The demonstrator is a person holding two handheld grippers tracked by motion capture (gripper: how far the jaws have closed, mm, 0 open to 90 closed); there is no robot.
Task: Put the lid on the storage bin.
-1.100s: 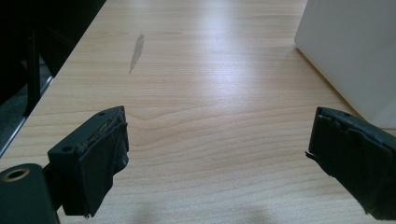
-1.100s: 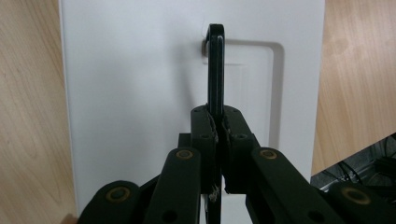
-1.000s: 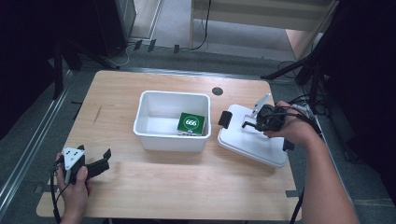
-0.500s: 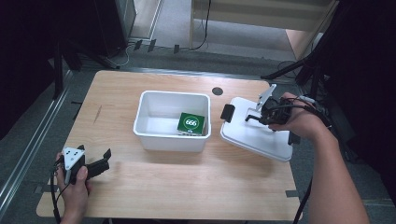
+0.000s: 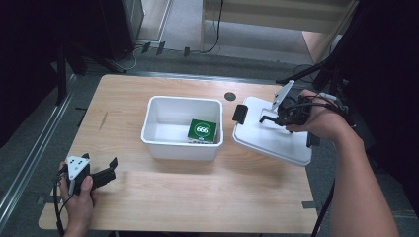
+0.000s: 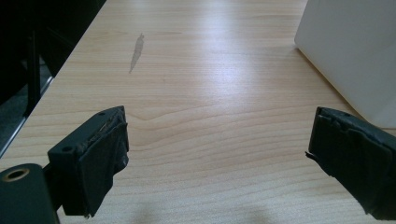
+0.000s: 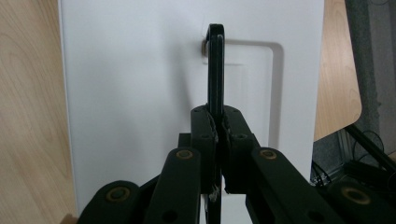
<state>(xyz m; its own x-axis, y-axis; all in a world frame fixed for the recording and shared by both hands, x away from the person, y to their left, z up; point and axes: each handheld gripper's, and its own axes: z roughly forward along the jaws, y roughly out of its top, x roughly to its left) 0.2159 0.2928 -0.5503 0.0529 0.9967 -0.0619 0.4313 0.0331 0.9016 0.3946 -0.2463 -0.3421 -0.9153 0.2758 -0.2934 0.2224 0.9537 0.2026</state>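
Observation:
A white bin lid (image 5: 269, 140) hangs tilted over the table's right side, its near-right end lower. My right gripper (image 5: 271, 117) is shut on the lid's black handle (image 7: 215, 65), which stands upright between the pads; the white lid (image 7: 140, 93) lies beyond the jaws. An open white bin (image 5: 153, 133) sits mid-table with a green box (image 5: 202, 130) marked 666 inside. My left gripper (image 5: 109, 168) rests at the table's front left, open, with bare wood between its fingers (image 6: 98, 154). The bin's wall (image 6: 355, 51) is at the upper right of the left gripper view.
A black latch (image 5: 240, 113) sticks out from the lid's left end, close to the bin's right rim. A round hole (image 5: 230, 96) is in the tabletop behind the bin. Dark stands and cables crowd the floor at the right edge.
My right gripper has risen with the lid, lifting it off the table and carrying it slightly toward the bin. The left gripper has stayed in place.

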